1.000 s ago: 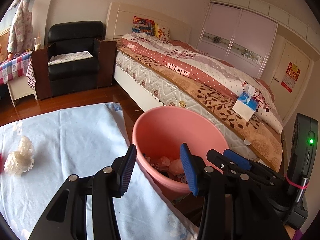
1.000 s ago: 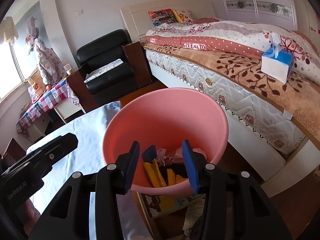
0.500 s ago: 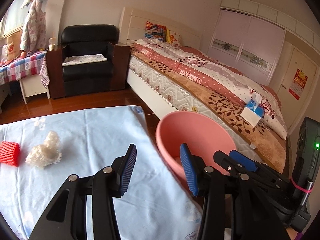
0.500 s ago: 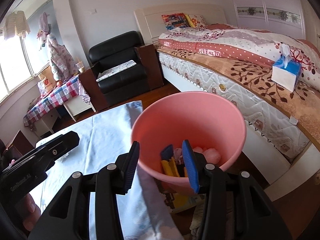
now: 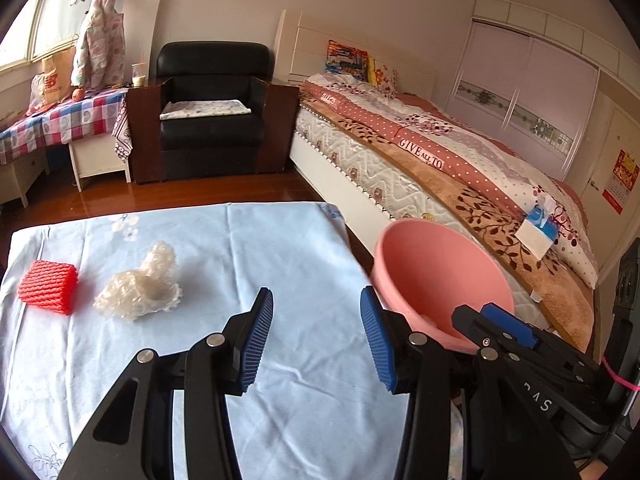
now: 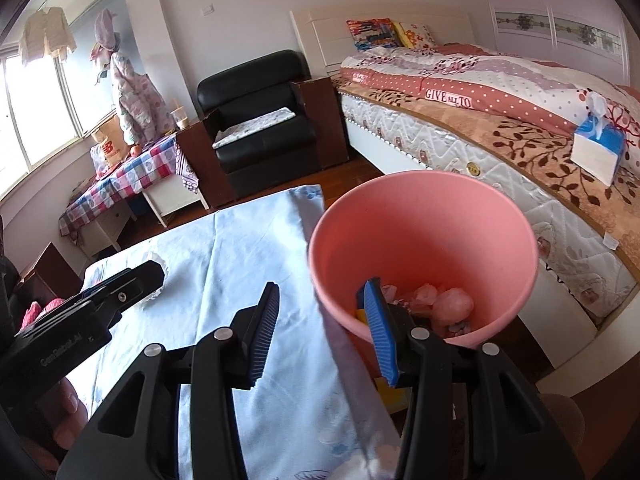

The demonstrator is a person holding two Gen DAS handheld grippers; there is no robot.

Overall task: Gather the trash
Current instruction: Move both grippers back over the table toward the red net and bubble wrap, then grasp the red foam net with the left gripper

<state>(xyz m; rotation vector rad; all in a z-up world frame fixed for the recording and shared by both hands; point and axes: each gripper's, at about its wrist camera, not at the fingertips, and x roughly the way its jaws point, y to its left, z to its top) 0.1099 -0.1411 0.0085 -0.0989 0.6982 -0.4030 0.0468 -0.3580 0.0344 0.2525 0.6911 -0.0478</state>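
A pink bin (image 5: pixel 440 280) (image 6: pixel 424 248) stands just off the right edge of a table with a light blue cloth (image 5: pixel 248 264) (image 6: pixel 248 248). Crumpled trash lies inside the bin (image 6: pixel 444 304). On the cloth lie a red foam net sleeve (image 5: pixel 49 286) and a crumpled white foam net (image 5: pixel 140 286). My left gripper (image 5: pixel 316 334) hangs open and empty over the cloth, to the right of both nets. My right gripper (image 6: pixel 324 332) is open and empty over the table's right edge, its right finger in front of the bin.
A bed (image 5: pixel 460 168) runs along the right with a tissue box (image 5: pixel 538 232) (image 6: pixel 598 148) on it. A black armchair (image 5: pixel 212 120) and a side table with a checked cloth (image 5: pixel 64 120) stand at the back. Wooden floor lies beyond the table.
Both grippers have swung left, away from the bin and over the blue cloth. The white net and then the red sleeve came into the left wrist view. The jaws kept their width.
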